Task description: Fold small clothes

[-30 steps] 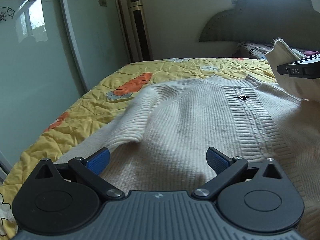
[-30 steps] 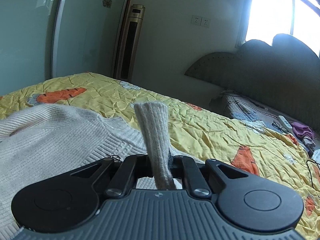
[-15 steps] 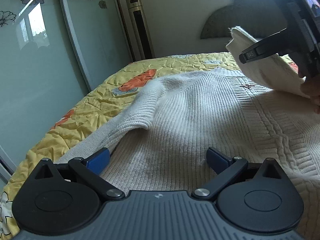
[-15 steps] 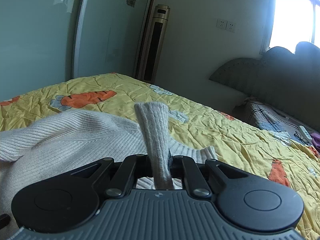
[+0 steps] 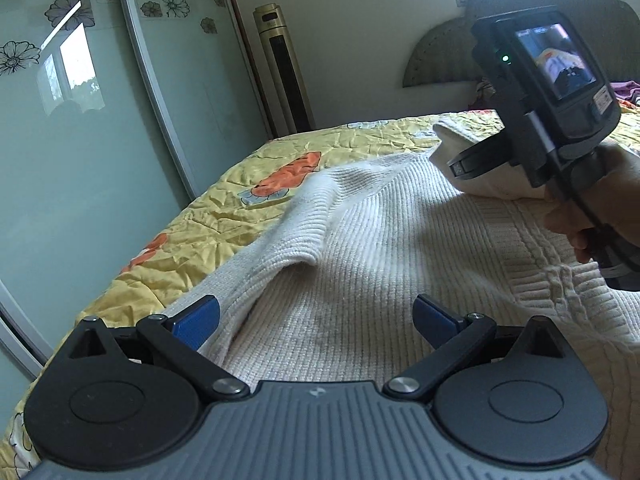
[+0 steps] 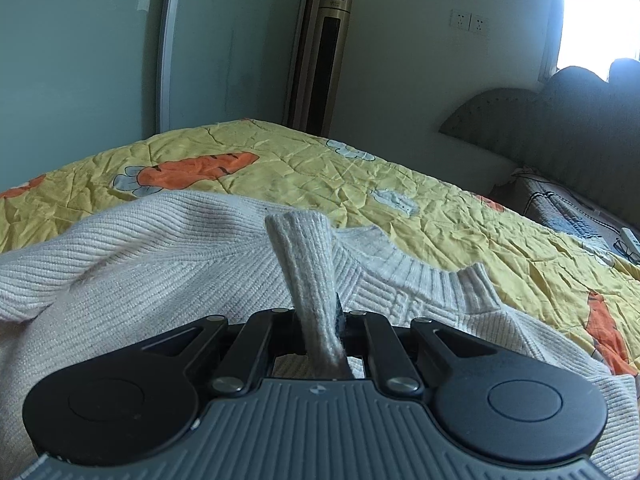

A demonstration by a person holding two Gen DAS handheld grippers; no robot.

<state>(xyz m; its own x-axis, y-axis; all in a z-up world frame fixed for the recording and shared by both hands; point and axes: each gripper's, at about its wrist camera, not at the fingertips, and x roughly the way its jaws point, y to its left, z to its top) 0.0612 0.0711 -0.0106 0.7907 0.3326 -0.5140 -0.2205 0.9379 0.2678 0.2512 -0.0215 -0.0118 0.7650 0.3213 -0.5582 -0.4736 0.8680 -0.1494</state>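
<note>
The right hand-held black two-finger gripper (image 6: 320, 330) is clamping a ribbed cream cuff (image 6: 306, 264), which is standing up between its closed jaws at the middle of the right wrist frame. In the left wrist frame the same gripper, with a person's hand (image 5: 596, 196) on its handle, is sitting at upper right, holding the cuff over the garment's body.

The left hand-held gripper with blue pads (image 5: 316, 316) is hanging released at lower centre of its frame, jaws wide apart, just above the knit and gripping nothing.

The task's thing, a cream ribbed-knit cardigan (image 5: 380, 248), is lying spread across the yellow carrot-print quilt (image 5: 256, 184); its ribbed neckline (image 6: 420, 272) is showing right of centre in the right wrist frame. The near sleeve is ridging up in a soft fold at centre left.

Risks: the cuff is being pinched near its end, so a tug could likely pull it free. With the left jaws idle, the body may drag and bunch. Whether the pads are also catching a lower layer is unclear; the knit hides it.

Containers: none are showing in either frame.
</note>
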